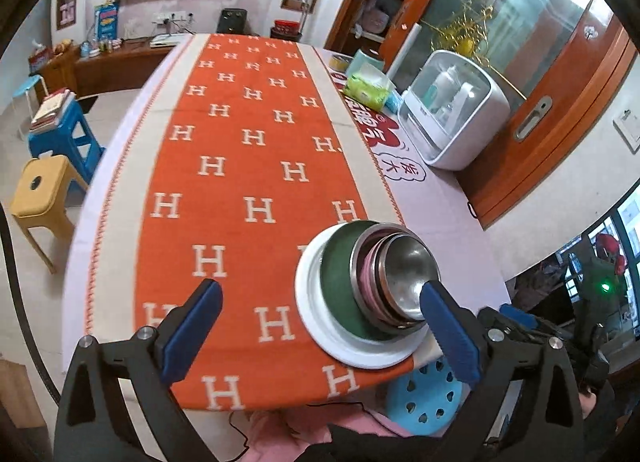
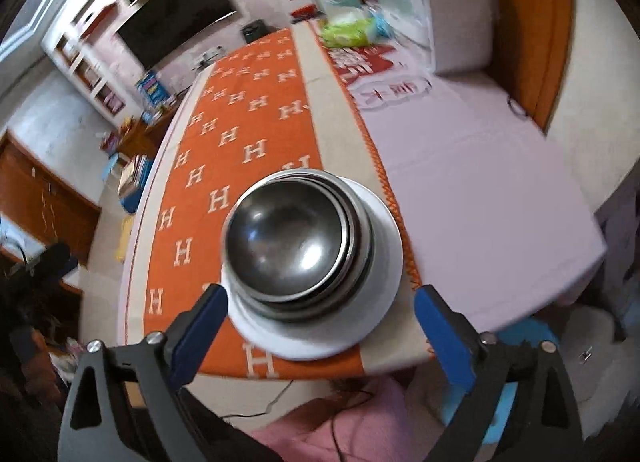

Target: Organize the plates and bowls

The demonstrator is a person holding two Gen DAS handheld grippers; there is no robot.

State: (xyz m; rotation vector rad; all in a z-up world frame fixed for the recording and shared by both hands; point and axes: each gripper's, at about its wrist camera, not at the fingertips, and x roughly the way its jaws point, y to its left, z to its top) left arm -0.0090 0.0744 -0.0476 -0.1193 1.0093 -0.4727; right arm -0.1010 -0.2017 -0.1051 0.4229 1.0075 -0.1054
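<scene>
A stack of dishes stands on the orange H-patterned cloth near the table's front edge. Its base is a white plate, with a green plate on it and nested steel bowls on top, a pink rim showing between them. My left gripper hangs open above the stack's left part, its right fingertip overlapping the bowls in the picture. In the right wrist view the steel bowls and white plate lie just ahead of my open right gripper. Neither gripper holds anything.
A white lidded appliance and a green tissue pack stand at the table's far right. A light blue perforated stool sits under the front edge. A yellow stool and a blue stool with books stand left of the table.
</scene>
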